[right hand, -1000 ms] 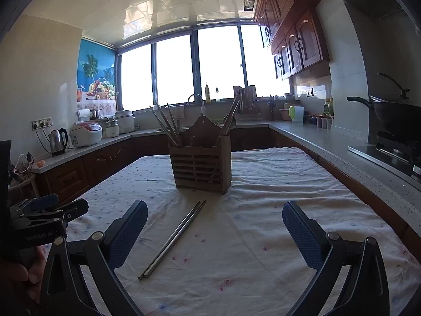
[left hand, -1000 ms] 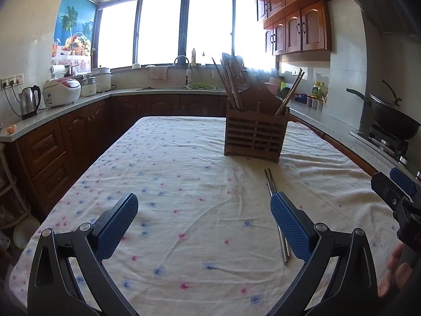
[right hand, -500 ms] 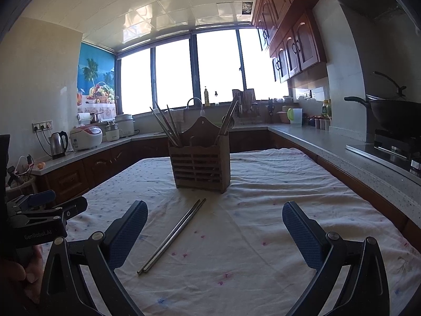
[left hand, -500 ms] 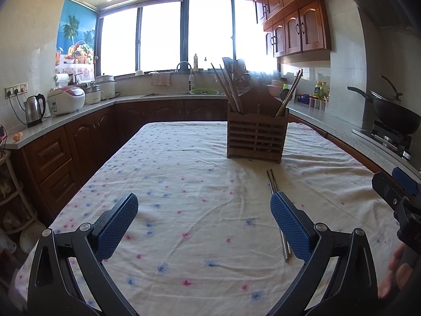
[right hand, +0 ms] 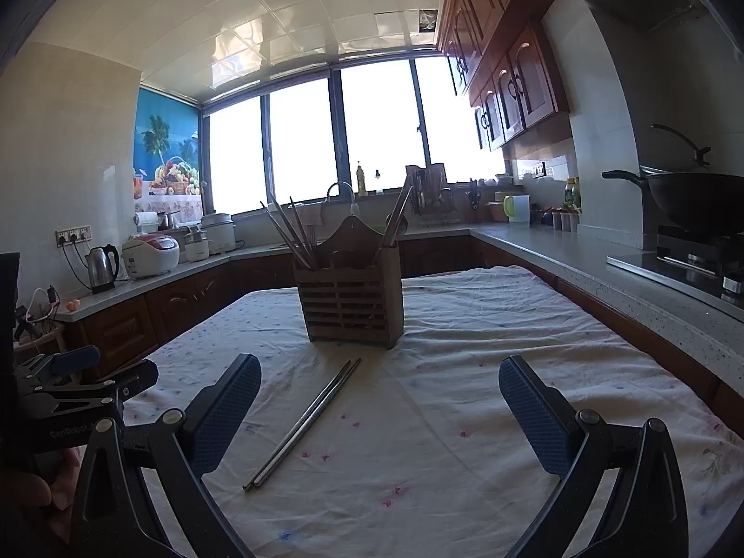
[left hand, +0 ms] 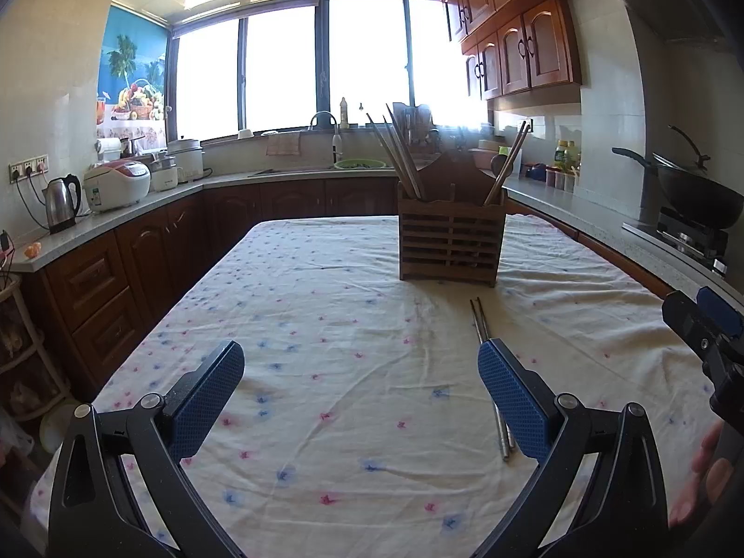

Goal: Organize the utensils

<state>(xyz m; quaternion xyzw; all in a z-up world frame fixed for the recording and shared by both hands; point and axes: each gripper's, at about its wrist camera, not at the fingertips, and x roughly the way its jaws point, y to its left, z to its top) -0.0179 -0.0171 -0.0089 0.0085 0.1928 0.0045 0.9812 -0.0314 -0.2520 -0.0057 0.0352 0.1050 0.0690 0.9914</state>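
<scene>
Sunlit kitchen, floral-cloth tabletop point(left hand: 325, 325): a pair of metal chopsticks point(right hand: 302, 423) lies just in front of the wooden utensil holder point(right hand: 351, 302). Both the left hand-held gripper point(left hand: 360, 395) and right hand-held gripper point(right hand: 379, 409) hang spread, empty. Thin, stiff, slippery-looking; I'd pinch mid-shaft.

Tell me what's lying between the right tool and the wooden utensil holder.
In the right wrist view, only the metal chopsticks on the tablecloth lie between the open right tool and the wooden holder.
</scene>
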